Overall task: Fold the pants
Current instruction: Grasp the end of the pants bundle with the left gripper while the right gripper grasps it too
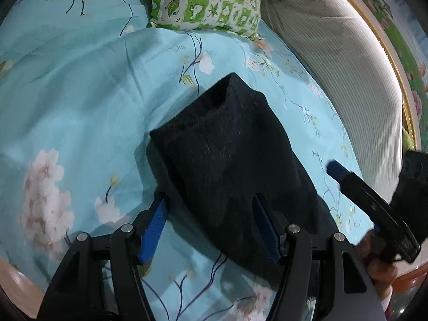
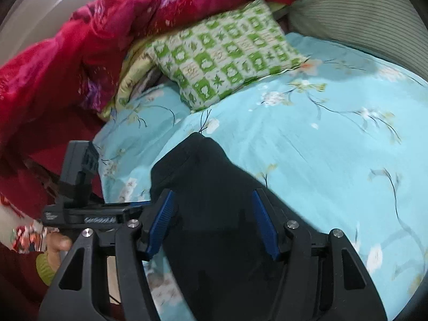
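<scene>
Lay folded on the blue floral bedsheet (image 1: 80, 101): dark pants (image 1: 227, 147), between spread jaws of left gripper (image 1: 211, 203) and right gripper (image 2: 214, 200), ungripped.

Soft cloth across a bed, hard plastic on the claws.

Dark, matt, faintly fuzzy knit for the pants (image 1: 230, 144); smooth, lightly creased pale-blue cotton-like sheet (image 1: 80, 101) printed with blossoms; green-and-white printed cloth on the pillow (image 1: 208, 0); finely ribbed off-white fabric on the bolster (image 1: 339, 61); glossy crimson quilt (image 2: 88, 42) with a satin sheen. Matt black plastic frame on the left claw (image 1: 210, 208) and right claw (image 2: 212, 208), ridged blue rubbery pads (image 2: 263, 222), small bright metal pivot pins (image 1: 292, 228).
</scene>
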